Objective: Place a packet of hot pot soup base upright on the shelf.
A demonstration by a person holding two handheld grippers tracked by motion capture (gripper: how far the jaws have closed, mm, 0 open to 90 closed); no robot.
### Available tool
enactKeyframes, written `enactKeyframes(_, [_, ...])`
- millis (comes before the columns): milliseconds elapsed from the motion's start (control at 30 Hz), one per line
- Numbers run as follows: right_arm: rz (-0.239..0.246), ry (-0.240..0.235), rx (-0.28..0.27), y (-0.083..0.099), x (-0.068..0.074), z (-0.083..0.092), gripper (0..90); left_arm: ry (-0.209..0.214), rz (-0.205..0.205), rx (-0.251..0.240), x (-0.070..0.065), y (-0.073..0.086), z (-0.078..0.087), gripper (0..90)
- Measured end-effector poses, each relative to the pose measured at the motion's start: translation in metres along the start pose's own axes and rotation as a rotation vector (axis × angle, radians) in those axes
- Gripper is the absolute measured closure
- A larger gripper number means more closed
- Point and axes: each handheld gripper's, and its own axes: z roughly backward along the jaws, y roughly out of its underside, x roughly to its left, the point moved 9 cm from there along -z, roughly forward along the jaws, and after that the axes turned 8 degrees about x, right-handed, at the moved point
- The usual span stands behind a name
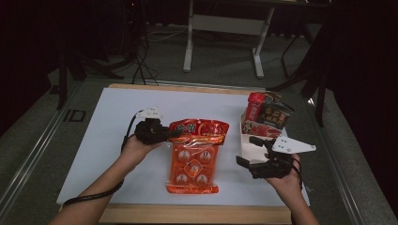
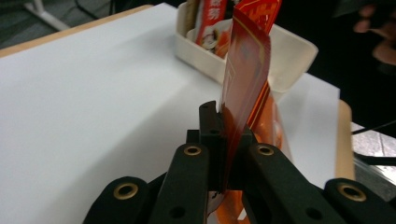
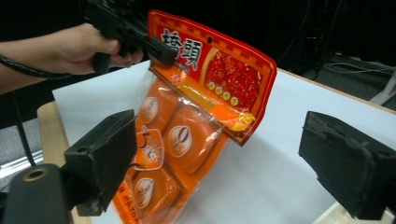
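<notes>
An orange and red snack bag [image 1: 194, 156] with round packets inside lies near the front of the white table [image 1: 117, 136]. My left gripper [image 1: 174, 134] is shut on the left corner of the bag's red header [image 2: 245, 88] and holds that end lifted off the table. In the right gripper view the bag [image 3: 187, 126] hangs tilted from the left gripper [image 3: 161, 52]. My right gripper [image 1: 251, 150] stands open to the right of the bag, with nothing between its pads [image 3: 105, 154].
A cream tray [image 1: 244, 140] with several snack packs [image 1: 265, 115] stands at the right of the table, just behind my right gripper. Beyond the table are a white desk frame [image 1: 225, 33] and cables on the floor.
</notes>
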Motion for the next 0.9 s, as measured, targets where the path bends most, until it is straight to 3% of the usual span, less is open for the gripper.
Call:
enactKeyframes(200, [0.011,0.027,0.009,-0.007,-0.007,-0.007,13.1,0.007,-0.037,-0.016,-0.015,-0.002,0.008,89.4])
enactKeyframes(467, [0.008,-0.011,0.019,-0.012,-0.006,-0.020,13.5,0.029,-0.072,-0.028,-0.032,-0.004,0.015,89.4])
enactKeyframes(600, [0.036,-0.001,0.033,-0.012,-0.005,-0.028,13.5,0.033,-0.076,-0.035,-0.036,-0.004,0.017,89.4])
enactKeyframes(900, [0.016,-0.079,0.052,-0.012,0.003,-0.047,14.6,0.049,-0.101,-0.048,-0.052,-0.004,0.022,89.4])
